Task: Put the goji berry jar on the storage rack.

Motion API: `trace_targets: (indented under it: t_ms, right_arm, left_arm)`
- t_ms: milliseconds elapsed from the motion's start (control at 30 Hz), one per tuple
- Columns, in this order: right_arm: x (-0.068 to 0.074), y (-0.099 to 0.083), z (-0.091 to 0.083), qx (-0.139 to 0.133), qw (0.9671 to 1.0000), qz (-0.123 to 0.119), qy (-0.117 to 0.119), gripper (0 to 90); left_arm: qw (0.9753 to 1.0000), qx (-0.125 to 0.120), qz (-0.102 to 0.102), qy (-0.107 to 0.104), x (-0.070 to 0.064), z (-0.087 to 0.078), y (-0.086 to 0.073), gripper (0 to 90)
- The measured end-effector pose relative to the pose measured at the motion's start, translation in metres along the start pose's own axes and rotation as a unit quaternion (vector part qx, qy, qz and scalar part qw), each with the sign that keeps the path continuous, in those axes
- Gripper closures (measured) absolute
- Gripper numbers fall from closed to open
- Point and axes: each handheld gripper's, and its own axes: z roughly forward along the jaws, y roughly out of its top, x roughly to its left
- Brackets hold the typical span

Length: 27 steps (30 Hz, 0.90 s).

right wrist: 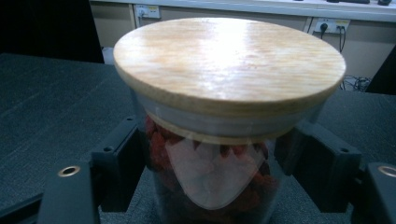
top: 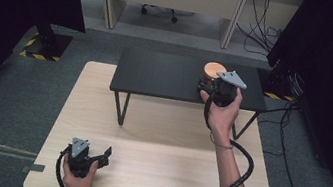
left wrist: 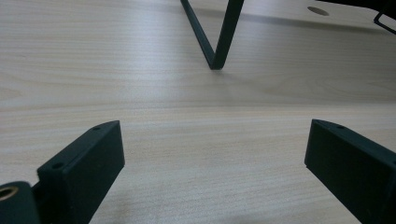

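Left tool (top: 105, 156) released, jaws wide apart, low over the light wooden counter (top: 157, 173) near its front edge. Right tool (right wrist: 212, 158) clenched around the clear glass jar with round wooden lid (right wrist: 224, 84), standing on the black raised shelf (top: 167, 76), right end.

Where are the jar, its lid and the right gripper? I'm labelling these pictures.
jar (right wrist: 210, 186): right gripper view, glass wall.
lid (right wrist: 229, 60): right gripper view, wooden top.
right gripper (top: 207, 86): high view, between its fingertips.
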Motion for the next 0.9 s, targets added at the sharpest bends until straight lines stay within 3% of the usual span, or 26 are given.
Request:
trace_targets:
  t_ms: [267, 533, 900]
  right_arm:
    - [0.003, -0.002, -0.006, -0.011, 0.9999, -0.002, 0.000, 1.5]
    - [0.000, -0.011, -0.031, -0.036, 0.9993, 0.000, 0.011, 1.1]
    - [-0.004, -0.035, -0.067, -0.037, 0.9992, -0.006, 0.016, 0.9]
  left_arm:
    - [1.0000, 0.000, 0.000, 0.000, 0.000, 0.000, 0.000, 3.9]
    - [1.0000, -0.001, 0.001, 0.000, 0.000, 0.000, 0.000, 4.0]
    - [1.0000, 0.000, 0.002, -0.001, -0.001, 0.000, 0.000, 4.0]
